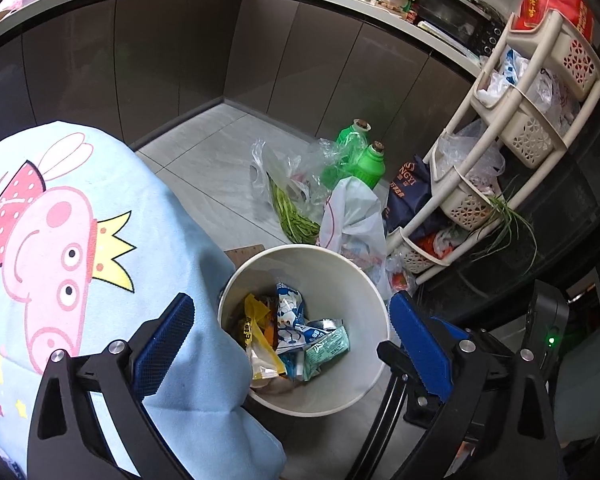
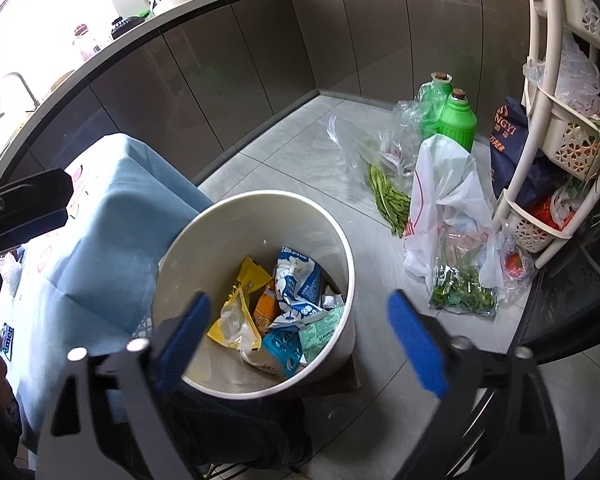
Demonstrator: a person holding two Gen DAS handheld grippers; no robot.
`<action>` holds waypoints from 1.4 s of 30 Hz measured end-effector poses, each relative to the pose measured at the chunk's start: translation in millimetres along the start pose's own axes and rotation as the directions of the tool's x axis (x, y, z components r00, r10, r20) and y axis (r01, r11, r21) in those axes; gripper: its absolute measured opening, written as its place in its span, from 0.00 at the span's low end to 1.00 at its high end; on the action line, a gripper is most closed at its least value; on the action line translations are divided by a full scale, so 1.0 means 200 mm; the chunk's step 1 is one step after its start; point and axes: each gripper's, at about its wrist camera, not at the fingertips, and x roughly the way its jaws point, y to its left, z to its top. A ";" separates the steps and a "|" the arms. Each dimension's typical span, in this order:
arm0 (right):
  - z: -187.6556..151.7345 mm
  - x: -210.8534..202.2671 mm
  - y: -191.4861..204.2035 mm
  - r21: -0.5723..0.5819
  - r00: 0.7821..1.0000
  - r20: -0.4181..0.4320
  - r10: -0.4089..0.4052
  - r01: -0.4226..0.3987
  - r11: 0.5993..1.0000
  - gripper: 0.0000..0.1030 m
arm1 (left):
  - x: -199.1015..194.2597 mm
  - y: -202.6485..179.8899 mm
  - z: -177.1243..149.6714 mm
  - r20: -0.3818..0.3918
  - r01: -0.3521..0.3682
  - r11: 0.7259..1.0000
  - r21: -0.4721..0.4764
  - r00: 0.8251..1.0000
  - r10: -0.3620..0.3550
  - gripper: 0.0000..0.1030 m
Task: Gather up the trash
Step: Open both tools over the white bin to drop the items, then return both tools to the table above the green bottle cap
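White trash bin (image 2: 256,216) on the grey tile floor, holding crumpled snack wrappers (image 2: 296,284). Left gripper (image 1: 292,332) and right gripper (image 2: 300,316) both hover above the bin, jaws apart and empty. Left: blue cartoon cloth (image 1: 60,240). Far right: 2 green bottles (image 2: 458,120), white plastic bag (image 2: 444,184).

The bin (image 1: 364,280) is plain white, its trash a yellow wrapper (image 2: 240,304), a blue-and-white printed packet (image 2: 300,284) and a mint-green one (image 1: 326,350). At nine o'clock, a pale blue cloth (image 1: 112,240) carries a pink cartoon pig with a yellow crown and red dotted bow. Both claws wear blue pads (image 1: 168,340) on black frames. At one o'clock stand bright green bottles (image 1: 370,162); the cabinets (image 1: 180,60) are brown, the floor (image 1: 220,152) grey tile.
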 end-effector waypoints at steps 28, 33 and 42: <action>0.09 -0.34 0.49 -0.202 0.993 0.097 0.061 -0.040 0.978 0.97 | -0.71 0.34 -0.12 0.175 -0.165 0.978 -0.131 0.967 0.187 0.92; 0.10 -0.43 0.67 -0.273 0.986 0.114 0.122 -0.087 0.958 0.97 | -0.88 0.46 -0.19 0.194 -0.201 0.964 -0.174 0.953 0.234 0.92; 0.01 -0.48 1.10 -0.430 0.962 0.038 0.270 -0.228 0.874 0.97 | -1.20 0.83 -0.46 0.175 -0.304 0.901 -0.310 0.913 0.368 0.92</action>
